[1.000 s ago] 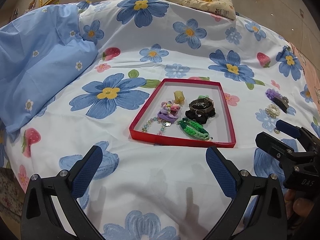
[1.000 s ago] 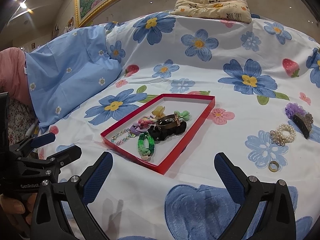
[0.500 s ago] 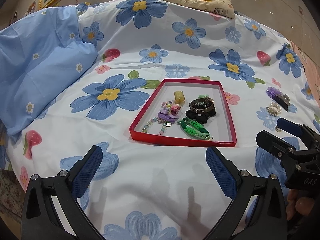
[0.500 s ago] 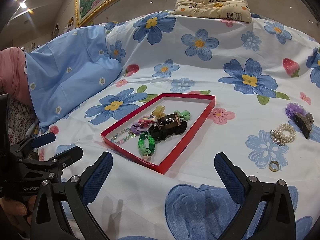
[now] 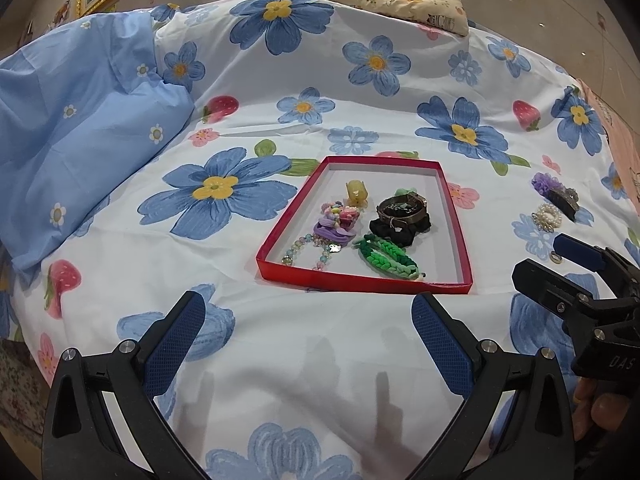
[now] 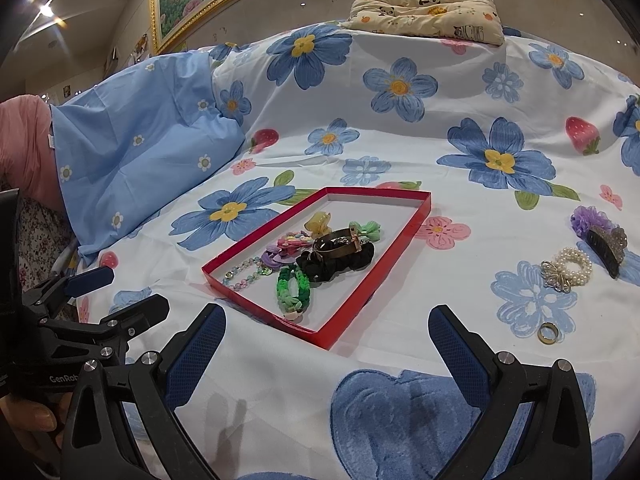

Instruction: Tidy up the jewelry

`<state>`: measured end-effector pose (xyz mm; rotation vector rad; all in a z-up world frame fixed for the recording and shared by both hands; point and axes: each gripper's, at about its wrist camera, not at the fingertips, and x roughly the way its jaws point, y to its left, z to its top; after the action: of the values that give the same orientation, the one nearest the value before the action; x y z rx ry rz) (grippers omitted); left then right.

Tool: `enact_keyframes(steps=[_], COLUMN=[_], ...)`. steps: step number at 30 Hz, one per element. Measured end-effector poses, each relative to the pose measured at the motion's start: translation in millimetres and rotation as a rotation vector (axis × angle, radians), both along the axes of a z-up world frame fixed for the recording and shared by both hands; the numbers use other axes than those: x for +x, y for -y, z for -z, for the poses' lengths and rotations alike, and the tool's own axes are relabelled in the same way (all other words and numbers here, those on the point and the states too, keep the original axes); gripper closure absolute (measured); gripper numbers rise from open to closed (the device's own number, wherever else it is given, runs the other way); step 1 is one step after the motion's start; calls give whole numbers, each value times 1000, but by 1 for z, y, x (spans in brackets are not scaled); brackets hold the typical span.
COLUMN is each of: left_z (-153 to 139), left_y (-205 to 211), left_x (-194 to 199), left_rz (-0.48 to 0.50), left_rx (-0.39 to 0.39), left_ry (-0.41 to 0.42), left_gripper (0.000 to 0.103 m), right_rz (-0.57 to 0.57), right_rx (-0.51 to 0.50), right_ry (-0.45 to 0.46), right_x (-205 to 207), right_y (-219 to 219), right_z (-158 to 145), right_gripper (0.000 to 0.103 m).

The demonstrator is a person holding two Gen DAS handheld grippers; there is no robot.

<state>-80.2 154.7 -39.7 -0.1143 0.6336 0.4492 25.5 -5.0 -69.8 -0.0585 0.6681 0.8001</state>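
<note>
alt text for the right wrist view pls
Open right tongs hover empty over a floral bedsheet, facing a red tray of bracelets and hair ties. To its right lie a pearl bracelet, hair claw and gold ring.

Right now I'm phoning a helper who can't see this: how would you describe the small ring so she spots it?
Start at the red tray on the flowered sheet and look to its right, where loose pieces lie. Nearest the right gripper lies the gold ring: a plain small metal band, unlike the pearl bracelet beyond it.

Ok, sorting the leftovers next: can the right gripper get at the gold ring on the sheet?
Probably yes. The right gripper is open, and the gold ring lies alone on bare sheet beside its right finger, nothing between them.
</note>
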Motion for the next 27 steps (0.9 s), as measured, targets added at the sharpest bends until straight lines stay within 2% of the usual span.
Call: enact_keyframes(steps=[27], left_z=[0], left_y=[3], left_x=[3], left_rz=[2], left_rx=[-3], left_ry=[-3], left_gripper=[0], right_rz=[0], right_rx=[1], right_ry=[-1], right_x=[1], right_y=[0], right_z=[-1], right_gripper=[1])
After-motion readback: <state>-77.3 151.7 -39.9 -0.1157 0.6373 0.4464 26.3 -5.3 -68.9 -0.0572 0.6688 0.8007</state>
